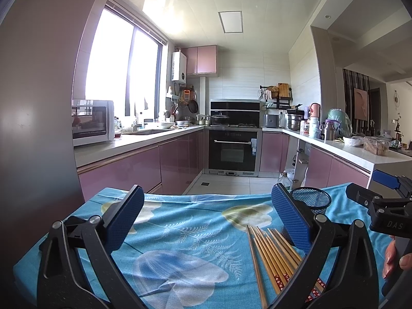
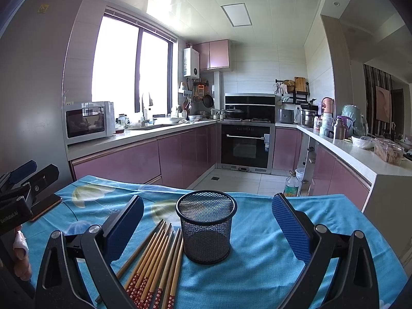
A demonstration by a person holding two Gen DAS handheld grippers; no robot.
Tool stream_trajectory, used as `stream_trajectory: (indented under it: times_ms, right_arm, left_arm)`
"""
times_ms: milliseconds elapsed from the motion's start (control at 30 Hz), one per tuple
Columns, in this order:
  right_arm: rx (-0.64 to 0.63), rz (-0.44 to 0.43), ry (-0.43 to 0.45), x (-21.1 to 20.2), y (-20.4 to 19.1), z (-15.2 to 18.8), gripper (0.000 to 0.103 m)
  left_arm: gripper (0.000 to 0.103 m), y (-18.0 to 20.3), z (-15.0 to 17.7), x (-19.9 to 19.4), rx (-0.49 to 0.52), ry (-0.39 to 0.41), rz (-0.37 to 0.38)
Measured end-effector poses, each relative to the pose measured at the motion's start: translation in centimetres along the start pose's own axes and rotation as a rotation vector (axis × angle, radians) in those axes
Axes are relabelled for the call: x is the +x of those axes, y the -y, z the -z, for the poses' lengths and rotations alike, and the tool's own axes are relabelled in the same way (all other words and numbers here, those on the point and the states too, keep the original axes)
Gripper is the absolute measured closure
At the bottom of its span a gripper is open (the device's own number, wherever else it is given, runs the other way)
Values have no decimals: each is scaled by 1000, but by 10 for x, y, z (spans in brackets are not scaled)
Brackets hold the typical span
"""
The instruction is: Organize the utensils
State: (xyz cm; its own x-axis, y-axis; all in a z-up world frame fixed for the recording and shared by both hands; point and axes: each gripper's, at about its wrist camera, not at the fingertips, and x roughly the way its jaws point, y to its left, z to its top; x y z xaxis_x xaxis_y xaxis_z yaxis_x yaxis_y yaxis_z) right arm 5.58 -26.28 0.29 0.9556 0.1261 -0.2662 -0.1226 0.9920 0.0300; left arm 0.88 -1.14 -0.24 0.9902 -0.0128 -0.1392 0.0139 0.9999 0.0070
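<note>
A bundle of chopsticks (image 2: pixel 154 265) lies flat on the table (image 2: pixel 257 270), which is covered by a blue cloth (image 1: pixel 180 231) printed with pale leaves and flowers. The sticks are light brown wood, slim and tapered, with dark red ends dotted with small white flowers; one or two at the left of the bundle look darker and plainer. In the right wrist view they sit at lower left of centre, patterned ends toward the camera, tips fanning up toward the cup (image 2: pixel 206 225). In the left wrist view the same chopsticks (image 1: pixel 273 255) lie at lower right, partly hidden behind the right-side finger.

The cup is a black wire-mesh cylinder, upright and open at the top, with nothing visible inside. It stands just right of the chopstick tips, which nearly reach its base. In the left wrist view the cup (image 1: pixel 311 199) shows at right of centre, behind the blue pad.

The left hand-held gripper (image 1: pixel 206 221) is spread wide and holds nothing, its blue textured pads well apart above the cloth. The right hand-held gripper (image 2: pixel 207 228) is also spread wide and empty, with the cup between its fingers in the frame. Each view catches the other tool at its edge, with fingertips (image 1: pixel 394 260) of the holding hand at lower right.
</note>
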Motion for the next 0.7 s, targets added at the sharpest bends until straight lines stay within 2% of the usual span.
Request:
stream_trajectory:
  times_ms: [700]
  right_arm:
    - [6, -16, -28, 6, 3, 2, 7]
  left_arm:
    - [6, 0, 6, 4, 1, -27, 13]
